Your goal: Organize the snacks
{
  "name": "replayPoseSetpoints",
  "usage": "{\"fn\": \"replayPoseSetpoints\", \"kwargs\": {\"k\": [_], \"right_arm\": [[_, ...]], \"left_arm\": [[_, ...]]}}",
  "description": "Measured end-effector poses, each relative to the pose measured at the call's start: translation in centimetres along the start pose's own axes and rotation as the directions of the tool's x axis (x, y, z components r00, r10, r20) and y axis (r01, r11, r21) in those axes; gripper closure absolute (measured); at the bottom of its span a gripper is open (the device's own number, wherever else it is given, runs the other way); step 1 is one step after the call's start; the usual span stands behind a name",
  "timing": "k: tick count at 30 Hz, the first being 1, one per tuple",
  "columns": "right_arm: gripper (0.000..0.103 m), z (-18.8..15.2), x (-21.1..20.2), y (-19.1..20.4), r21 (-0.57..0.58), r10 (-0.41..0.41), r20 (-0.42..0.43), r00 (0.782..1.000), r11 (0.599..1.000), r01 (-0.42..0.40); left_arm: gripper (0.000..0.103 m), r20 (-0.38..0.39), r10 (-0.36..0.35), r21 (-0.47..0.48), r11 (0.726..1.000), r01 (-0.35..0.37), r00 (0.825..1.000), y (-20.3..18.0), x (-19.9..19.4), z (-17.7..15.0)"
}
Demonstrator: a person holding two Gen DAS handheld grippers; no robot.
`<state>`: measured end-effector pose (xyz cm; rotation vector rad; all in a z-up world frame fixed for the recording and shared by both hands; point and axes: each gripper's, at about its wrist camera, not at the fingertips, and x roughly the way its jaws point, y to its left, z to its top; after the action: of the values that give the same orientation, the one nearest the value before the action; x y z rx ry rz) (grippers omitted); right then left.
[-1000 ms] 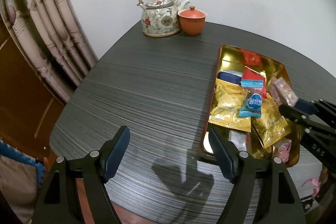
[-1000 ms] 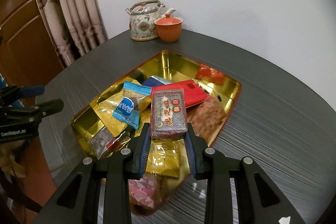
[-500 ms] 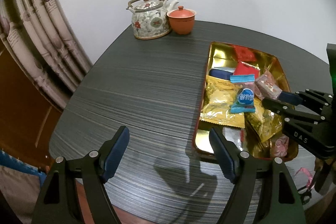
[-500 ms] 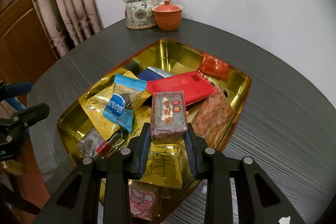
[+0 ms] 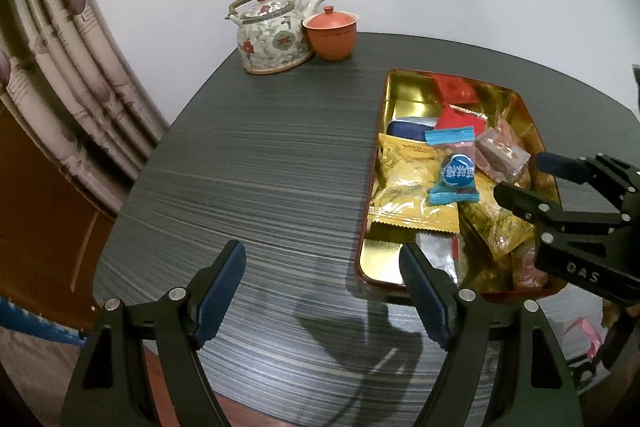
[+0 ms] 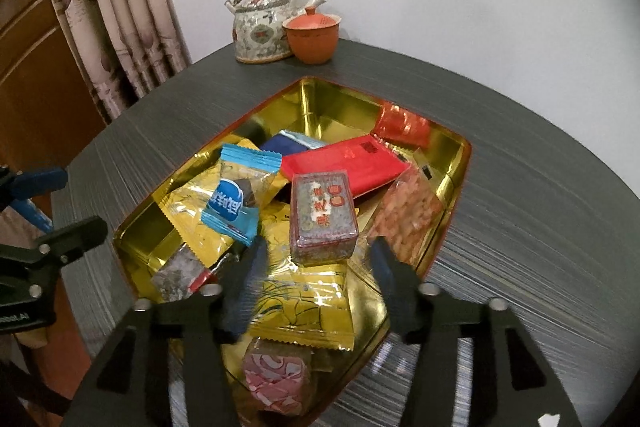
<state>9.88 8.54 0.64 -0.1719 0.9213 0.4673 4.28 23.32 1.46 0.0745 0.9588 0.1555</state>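
Right wrist view is filled w/ a dark striped table (image 6: 540, 227), on which a gold tray (image 6: 320, 99) is set, packed w/ wrapped snacks. A floral teapot (image 6: 262, 27) & an orange lidded cup (image 6: 312, 35) are seen at the far edge, touching, by the curtain (image 6: 116, 19). Inside the tray a red flat packet (image 6: 344, 163) is laid near the middle, yellow packets (image 6: 304, 307) toward the near end, a blue-ended candy (image 6: 236, 195) at left. A small clear-wrapped snack block (image 6: 322, 217) w/ red characters is seen resting on the pile, just ahead of the right gripper (image 6: 316, 279); its jaws are opening, blurred, pads apart & off the block. Left gripper (image 5: 320, 291) is shown in the left wrist view over bare tabletop beside the tray, fingers wide apart, nothing between them.
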Motion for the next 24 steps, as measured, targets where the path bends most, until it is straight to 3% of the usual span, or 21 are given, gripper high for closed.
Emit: {"fn": "replayPoseSetpoints", "kwargs": {"k": [13,24], "right_arm": [[0.005,-1.7,-3.8,-0.1,0.082,-0.042,0.028,0.999,0.996,0.039],[0.001,-4.2,-4.2,0.1,0.113,-0.057,-0.010,0.998,0.992,0.057]], "left_arm": [[0.023,-0.004,0.011,0.023,1.000,-0.011,1.000,-0.5,0.3,-0.1],[0.022,-0.002,0.014,0.029,0.999,-0.014,1.000,-0.7,0.3,-0.2]]}}
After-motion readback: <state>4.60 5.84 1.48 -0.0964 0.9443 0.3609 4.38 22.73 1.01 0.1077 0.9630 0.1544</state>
